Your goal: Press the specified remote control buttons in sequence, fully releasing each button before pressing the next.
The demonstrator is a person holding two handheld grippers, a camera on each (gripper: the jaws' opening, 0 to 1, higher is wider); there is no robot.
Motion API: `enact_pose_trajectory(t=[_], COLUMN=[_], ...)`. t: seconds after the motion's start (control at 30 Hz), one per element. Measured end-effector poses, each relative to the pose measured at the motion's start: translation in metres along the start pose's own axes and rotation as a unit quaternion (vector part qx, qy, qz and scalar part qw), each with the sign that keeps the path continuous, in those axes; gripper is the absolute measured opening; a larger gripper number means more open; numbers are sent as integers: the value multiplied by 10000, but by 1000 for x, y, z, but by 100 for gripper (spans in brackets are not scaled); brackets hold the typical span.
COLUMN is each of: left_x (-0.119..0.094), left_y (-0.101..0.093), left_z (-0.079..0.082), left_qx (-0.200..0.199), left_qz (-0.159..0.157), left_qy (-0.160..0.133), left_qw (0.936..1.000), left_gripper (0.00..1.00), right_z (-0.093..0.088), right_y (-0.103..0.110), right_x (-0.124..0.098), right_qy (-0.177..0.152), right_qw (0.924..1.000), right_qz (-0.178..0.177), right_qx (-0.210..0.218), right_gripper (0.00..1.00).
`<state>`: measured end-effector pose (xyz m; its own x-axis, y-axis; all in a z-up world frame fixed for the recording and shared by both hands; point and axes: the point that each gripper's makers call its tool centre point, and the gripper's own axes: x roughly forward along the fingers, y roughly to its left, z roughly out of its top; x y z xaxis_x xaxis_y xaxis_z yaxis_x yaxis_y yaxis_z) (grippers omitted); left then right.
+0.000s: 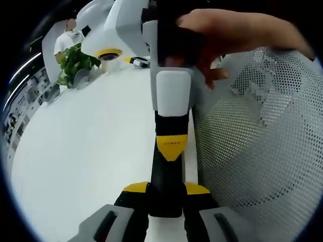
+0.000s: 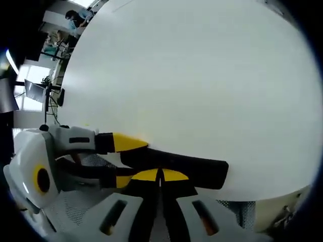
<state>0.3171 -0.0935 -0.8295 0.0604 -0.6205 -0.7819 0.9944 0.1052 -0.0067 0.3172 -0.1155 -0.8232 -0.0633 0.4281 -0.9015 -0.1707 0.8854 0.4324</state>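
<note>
at the tabletop edge beside a mesh chair, the left gripper pinches a black remote between its yellow-tipped jaws, one jaw on each long side. the remote points forward out of that grip, just above the white surface; i cannot tell whether it touches the tabletop.

from the right gripper view, the remote lies crosswise in front of the camera, with the left gripper clamped on its near end from the left. the right gripper has its jaws pressed together, and the joined yellow tips sit on the remote's top face near the middle. the buttons are hidden, so which one is under the tips cannot be told.

from the left gripper view, the right gripper comes down from above, tips on the remote, with a hand wrapped round its body. a plant stands at the far edge of the tabletop.
</note>
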Motion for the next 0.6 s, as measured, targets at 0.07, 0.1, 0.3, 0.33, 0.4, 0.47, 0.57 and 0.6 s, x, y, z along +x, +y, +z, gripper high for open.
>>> enact_pose_trajectory(t=[0.07,0.1,0.3,0.33,0.4,0.47,0.57,0.6], left_x=[0,0,0,0,0,0,0,0], left_y=[0,0,0,1,1,0,0,0], left_z=[0,0,0,0,0,0,0,0], left_qx=[1,0,5,3,-2,0,0,-2], left_qz=[0,0,-3,-3,-4,-3,-5,-5], left_qy=[0,-5,-13,-8,10,24,31,31], left_qw=[10000,10000,10000,10000,10000,10000,10000,10000], left_gripper=[25,25,25,25,25,25,24,24], right_z=[1,1,1,1,1,2,2,2], right_y=[0,0,2,2,2,1,1,1], right_x=[0,0,1,1,2,2,2,2], right_qy=[1,3,11,16,30,45,44,49], right_qw=[10000,10000,9998,9997,9996,9997,9998,9999], right_qz=[-15,-18,-113,-143,-172,-174,-127,-111], right_qx=[-28,-36,-147,-179,-203,-185,-115,-85], right_gripper=[0,0,0,0,0,0,0,0])
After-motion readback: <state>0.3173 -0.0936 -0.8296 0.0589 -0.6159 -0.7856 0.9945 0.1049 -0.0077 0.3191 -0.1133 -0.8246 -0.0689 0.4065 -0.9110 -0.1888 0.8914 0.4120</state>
